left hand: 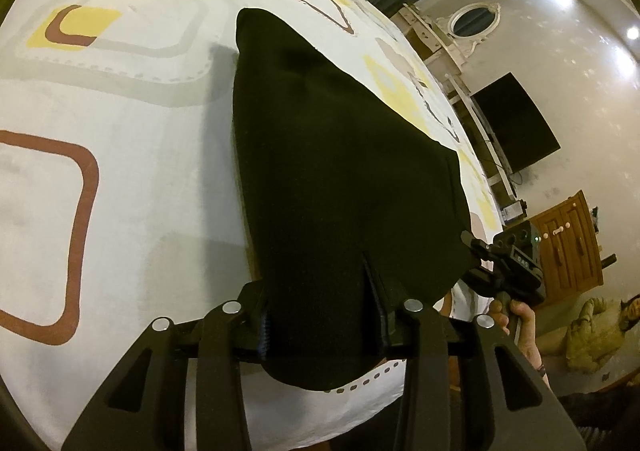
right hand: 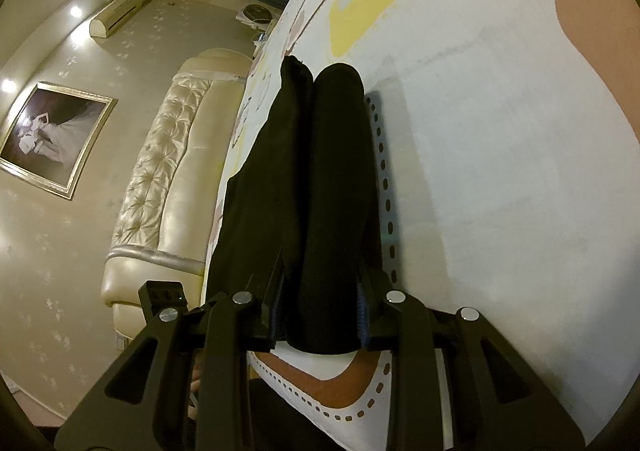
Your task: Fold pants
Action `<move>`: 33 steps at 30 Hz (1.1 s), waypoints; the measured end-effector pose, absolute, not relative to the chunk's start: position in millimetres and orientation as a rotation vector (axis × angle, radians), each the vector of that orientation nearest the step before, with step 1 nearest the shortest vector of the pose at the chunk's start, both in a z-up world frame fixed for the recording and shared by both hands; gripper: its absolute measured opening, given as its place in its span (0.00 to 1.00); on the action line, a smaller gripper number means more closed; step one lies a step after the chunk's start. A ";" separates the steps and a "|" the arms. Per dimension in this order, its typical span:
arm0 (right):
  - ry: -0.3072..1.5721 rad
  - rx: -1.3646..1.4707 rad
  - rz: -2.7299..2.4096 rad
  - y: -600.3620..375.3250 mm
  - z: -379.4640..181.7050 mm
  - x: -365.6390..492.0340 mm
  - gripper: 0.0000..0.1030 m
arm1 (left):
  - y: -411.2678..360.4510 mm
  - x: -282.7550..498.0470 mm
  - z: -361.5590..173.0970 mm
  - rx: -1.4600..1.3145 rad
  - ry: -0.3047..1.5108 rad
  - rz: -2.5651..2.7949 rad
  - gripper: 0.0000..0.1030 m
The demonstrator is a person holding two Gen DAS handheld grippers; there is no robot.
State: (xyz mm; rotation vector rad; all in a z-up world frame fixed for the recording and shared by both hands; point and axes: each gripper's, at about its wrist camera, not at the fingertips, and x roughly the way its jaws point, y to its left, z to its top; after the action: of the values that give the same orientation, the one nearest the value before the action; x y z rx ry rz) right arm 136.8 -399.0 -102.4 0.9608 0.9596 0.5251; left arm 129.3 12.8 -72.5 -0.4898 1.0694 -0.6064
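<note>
Both grippers, left (left hand: 320, 303) & right (right hand: 324, 291), clamp black pants (left hand: 340, 171) on patterned bedsheet (left hand: 120, 131); padded headboard (right hand: 160, 179) mid-left, TV (left hand: 516, 123) right.

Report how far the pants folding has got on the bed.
Done: the black pants lie spread lengthwise on the patterned bedsheet, legs side by side. In hand: the left gripper and right gripper each clamp the near edge of the fabric. Left: no cross fold shows yet, so folding them shorter and releasing remain.
</note>
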 end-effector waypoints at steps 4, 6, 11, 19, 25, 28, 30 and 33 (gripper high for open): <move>0.954 0.974 0.536 -402.1 -102.4 136.2 0.32 | 16.1 126.9 -74.3 -0.512 1.061 -0.613 0.46; 0.945 0.986 0.550 -404.6 -102.6 134.3 0.35 | 20.0 123.7 -73.5 -0.496 1.051 -0.610 0.53; 0.936 1.026 0.567 -413.5 -103.2 128.8 0.45 | 32.6 118.3 -72.9 -0.519 1.050 -0.626 0.66; 0.909 0.989 0.539 -433.0 -81.8 127.4 0.68 | 60.7 133.2 -68.6 -0.551 1.026 -0.581 0.78; 0.925 0.963 0.508 -442.7 -77.3 167.2 0.69 | 45.3 173.6 -61.9 -0.500 1.022 -0.600 0.78; 0.945 0.959 0.523 -435.9 -80.4 194.2 0.69 | 32.4 197.4 -62.3 -0.474 1.027 -0.617 0.78; 0.957 0.959 0.529 -430.8 -83.2 211.0 0.69 | 23.4 213.5 -64.0 -0.459 1.034 -0.630 0.78; 0.973 0.958 0.538 -424.0 -88.9 233.9 0.69 | 17.3 228.7 -67.6 -0.459 1.045 -0.636 0.78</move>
State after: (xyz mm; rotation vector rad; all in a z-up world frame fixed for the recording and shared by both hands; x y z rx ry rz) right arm 233.9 -424.0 -88.9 0.9575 0.9731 0.5378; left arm 228.7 17.3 -67.6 -0.4585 1.0452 -0.6361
